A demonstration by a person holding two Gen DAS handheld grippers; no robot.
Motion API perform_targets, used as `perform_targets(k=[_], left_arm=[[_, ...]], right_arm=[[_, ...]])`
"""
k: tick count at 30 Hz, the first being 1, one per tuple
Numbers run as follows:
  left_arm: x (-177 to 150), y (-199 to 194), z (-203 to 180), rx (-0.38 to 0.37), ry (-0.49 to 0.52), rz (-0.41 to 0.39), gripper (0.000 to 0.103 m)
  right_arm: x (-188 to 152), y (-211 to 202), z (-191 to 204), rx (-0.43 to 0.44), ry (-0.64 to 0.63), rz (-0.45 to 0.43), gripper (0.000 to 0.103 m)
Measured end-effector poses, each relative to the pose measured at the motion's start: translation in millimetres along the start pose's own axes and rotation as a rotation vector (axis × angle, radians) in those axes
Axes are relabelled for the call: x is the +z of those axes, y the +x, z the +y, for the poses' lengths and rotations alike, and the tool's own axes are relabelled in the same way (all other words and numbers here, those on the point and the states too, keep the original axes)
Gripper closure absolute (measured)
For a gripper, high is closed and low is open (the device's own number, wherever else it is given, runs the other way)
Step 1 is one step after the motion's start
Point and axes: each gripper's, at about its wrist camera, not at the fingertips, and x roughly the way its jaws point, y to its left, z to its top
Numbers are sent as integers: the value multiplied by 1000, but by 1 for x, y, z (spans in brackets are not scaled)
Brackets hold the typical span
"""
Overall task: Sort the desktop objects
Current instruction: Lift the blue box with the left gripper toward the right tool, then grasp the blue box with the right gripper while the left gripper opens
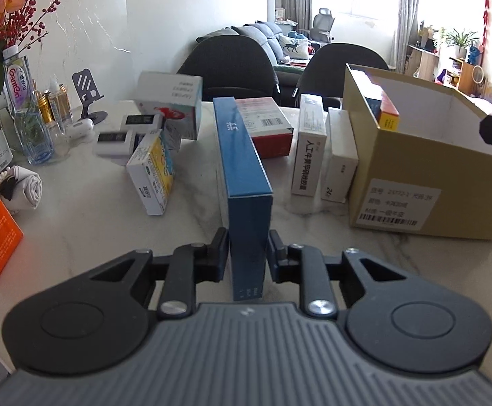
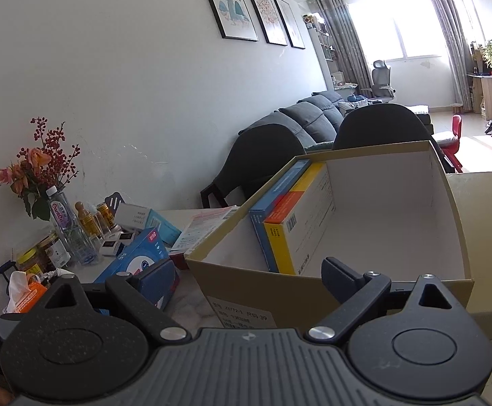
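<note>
Clamping a long blue box (image 1: 242, 169) on its edge, the left gripper (image 1: 248, 253) is holding it just above the table (image 1: 87, 209), possibly touching it. Right gripper (image 2: 249, 279) is hanging with jaws apart at the near wall of the cardboard box (image 2: 462, 223), where two boxes are standing along its left wall.

Cardboard box (image 2: 448, 209) interior was left open on its right; blue box (image 2: 262, 233) and yellow box (image 2: 300, 223) were stood against its left wall. Approach was flanked by white cartons (image 1: 308, 149).
</note>
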Motion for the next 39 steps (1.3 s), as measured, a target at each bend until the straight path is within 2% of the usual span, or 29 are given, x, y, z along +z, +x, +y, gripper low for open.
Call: perform_targets(k=[22,30,39], left_arm=[[-24,-27,-32,-103,12,20,78],[-26,-32,-32,-118,9,18,77],[-27,-37,-27,-136,1,16,66]], right_arm=[[-4,2,12,31,2,50,9],[-3,13,28,66,-21,111,9],[12,43,64,173,-45,246,14]])
